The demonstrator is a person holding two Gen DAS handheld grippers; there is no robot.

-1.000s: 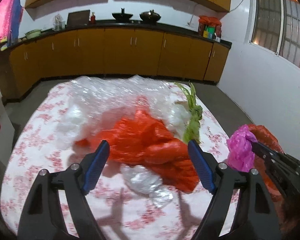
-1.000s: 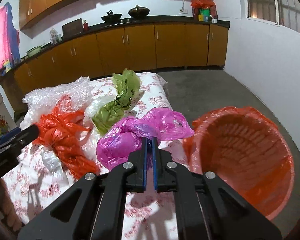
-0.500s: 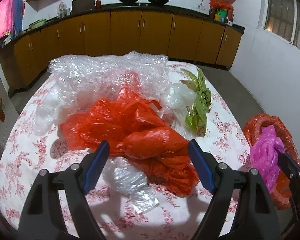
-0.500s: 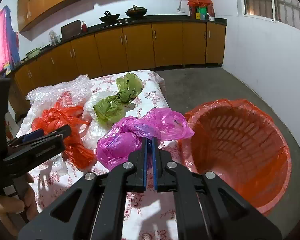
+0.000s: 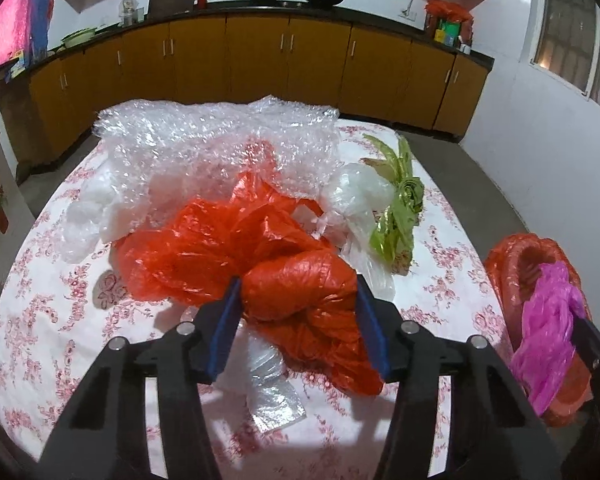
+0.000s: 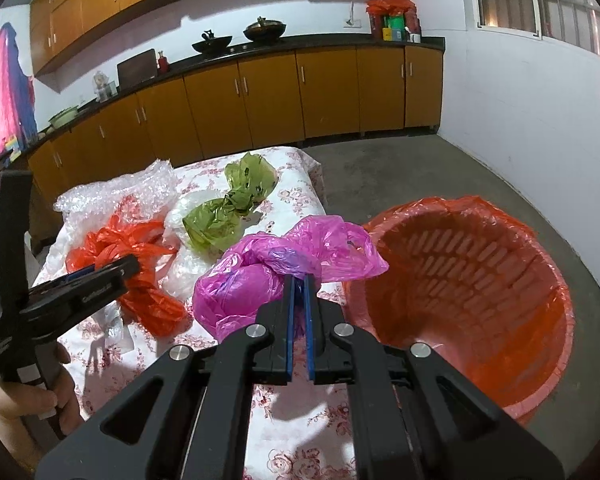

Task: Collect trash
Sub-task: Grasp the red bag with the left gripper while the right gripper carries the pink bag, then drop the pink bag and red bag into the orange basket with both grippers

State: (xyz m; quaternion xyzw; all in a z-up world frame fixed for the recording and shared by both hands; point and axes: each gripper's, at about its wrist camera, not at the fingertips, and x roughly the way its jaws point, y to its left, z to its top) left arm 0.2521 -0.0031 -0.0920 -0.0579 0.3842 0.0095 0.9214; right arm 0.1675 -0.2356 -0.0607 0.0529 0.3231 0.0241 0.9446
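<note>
We see the red bag (image 5: 300, 280) lying crumpled on the flowered worktop (image 5: 40, 320), between our left tongs (image 5: 296, 304), whose jaws are closing with its bulge touching both pads. Our right tongs (image 6: 298, 284) are clamped on the pink bag (image 6: 260, 272), held beside the rim of the red-lined basket (image 6: 480, 300). Bubble wrap (image 5: 204, 140) and a green bag (image 5: 400, 216) lie behind.

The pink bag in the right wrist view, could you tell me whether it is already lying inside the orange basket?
No, the pink bag is pinched in the right claw, beside the orange basket and not inside it.
</note>
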